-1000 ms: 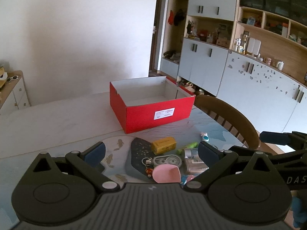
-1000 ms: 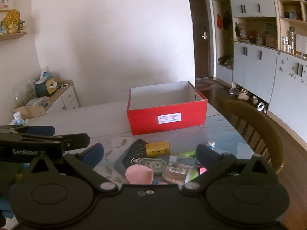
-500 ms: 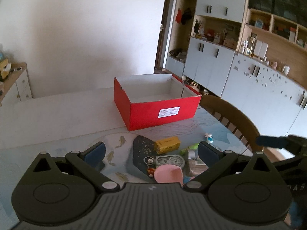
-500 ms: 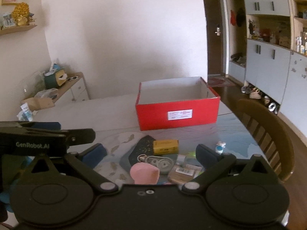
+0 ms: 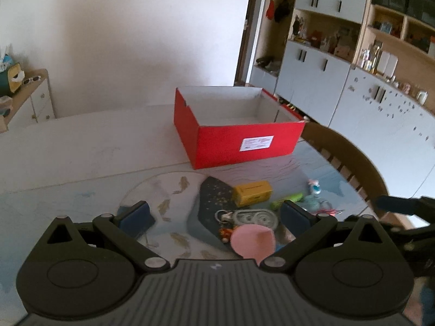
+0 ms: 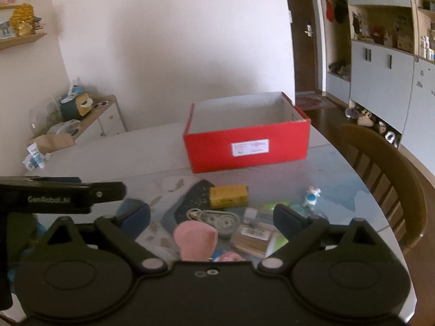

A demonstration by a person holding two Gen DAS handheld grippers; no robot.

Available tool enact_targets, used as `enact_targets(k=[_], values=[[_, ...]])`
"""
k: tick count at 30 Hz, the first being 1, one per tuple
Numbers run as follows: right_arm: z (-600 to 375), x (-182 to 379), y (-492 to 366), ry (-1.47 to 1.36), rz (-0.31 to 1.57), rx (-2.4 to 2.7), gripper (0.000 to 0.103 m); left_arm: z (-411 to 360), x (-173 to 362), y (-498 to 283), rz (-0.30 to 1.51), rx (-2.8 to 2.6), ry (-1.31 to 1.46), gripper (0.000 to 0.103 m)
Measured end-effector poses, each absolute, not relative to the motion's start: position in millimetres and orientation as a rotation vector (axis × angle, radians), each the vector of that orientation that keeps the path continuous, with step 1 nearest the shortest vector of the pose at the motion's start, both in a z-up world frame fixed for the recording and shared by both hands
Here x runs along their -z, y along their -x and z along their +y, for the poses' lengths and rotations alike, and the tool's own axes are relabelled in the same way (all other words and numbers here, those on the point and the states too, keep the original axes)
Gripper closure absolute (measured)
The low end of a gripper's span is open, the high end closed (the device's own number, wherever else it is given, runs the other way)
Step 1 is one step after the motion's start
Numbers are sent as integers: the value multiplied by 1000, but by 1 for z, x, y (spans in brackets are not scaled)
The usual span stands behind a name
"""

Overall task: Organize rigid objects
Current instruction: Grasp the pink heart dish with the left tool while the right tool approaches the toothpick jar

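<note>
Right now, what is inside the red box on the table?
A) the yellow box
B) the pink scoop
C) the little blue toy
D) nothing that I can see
D: the red box shows only bare white walls inside, while the yellow box lies on the table in front of it.

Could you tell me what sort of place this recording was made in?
Most likely a home dining or living room: a round table with a wooden chair, wall cabinets with shelves of household items, and shoes on the floor near a door.
</note>
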State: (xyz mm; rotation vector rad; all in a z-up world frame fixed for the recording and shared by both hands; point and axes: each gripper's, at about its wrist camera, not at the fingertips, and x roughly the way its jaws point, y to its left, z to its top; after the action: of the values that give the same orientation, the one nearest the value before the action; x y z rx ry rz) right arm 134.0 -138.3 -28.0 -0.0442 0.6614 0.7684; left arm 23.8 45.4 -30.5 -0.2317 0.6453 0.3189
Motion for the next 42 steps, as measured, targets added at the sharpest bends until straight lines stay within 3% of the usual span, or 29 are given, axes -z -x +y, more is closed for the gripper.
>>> enact_targets(k=[6,17,39,42], values=[[-145,44,-158,55,723,-763,7,51,51,-38,681,-301,218,0],[-142,89,-186,227,796,-775,22,30,100,-63,757,-195,171,0],[-101,118,-234,97,1065,-625,20,3,145,-113,829,-205,85,1],[-98,119,-235,79,1078,-589,20,5,148,-117,841,-212,111,5]])
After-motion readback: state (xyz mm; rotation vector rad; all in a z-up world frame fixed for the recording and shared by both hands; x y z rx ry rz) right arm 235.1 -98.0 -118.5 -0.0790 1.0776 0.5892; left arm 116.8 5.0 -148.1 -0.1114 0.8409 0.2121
